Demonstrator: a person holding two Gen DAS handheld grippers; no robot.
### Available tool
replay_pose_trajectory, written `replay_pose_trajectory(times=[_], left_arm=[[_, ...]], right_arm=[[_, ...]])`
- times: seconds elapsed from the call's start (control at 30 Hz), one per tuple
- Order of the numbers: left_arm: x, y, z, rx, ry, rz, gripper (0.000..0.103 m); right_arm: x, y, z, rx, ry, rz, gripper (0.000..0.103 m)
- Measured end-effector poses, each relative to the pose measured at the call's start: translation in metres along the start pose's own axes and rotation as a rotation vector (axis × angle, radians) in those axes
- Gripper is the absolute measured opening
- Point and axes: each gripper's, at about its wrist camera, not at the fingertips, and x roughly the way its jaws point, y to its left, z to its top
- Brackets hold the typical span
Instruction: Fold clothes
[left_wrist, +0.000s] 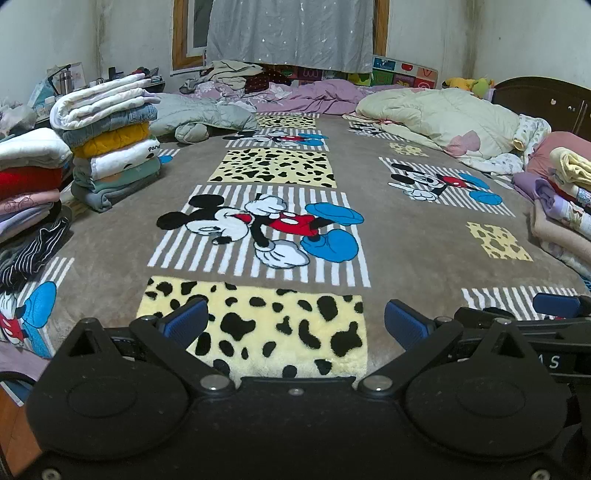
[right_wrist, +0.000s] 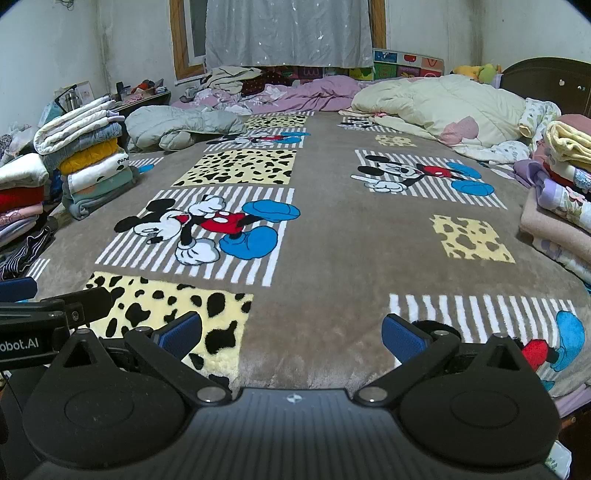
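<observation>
1. Sitting folded in stacks: clothes (left_wrist: 110, 147) far ahead-left of the left jaws, more clothes (right_wrist: 561, 199) ahead-right of the right jaws.
2. Hovering with jaws spread wide, gripping nothing: left gripper (left_wrist: 295, 325), right gripper (right_wrist: 291, 332).
3. Lying beneath and ahead of both jaws: patterned blanket (left_wrist: 388, 229) covering the bed.

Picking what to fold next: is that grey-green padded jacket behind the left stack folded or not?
Not folded. The grey-green padded jacket lies crumpled and bunched on the blanket, unlike the flat stack beside it.
</observation>
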Motion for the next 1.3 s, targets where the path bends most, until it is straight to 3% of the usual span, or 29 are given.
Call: replay_pose_trajectory(times=[1.3], left_arm=[[-0.003,-0.001,-0.003,0.004,-0.012,0.000,0.103]], right_arm=[[-0.004,0.008,-0.002,-0.016,-0.008,-0.013,0.103]])
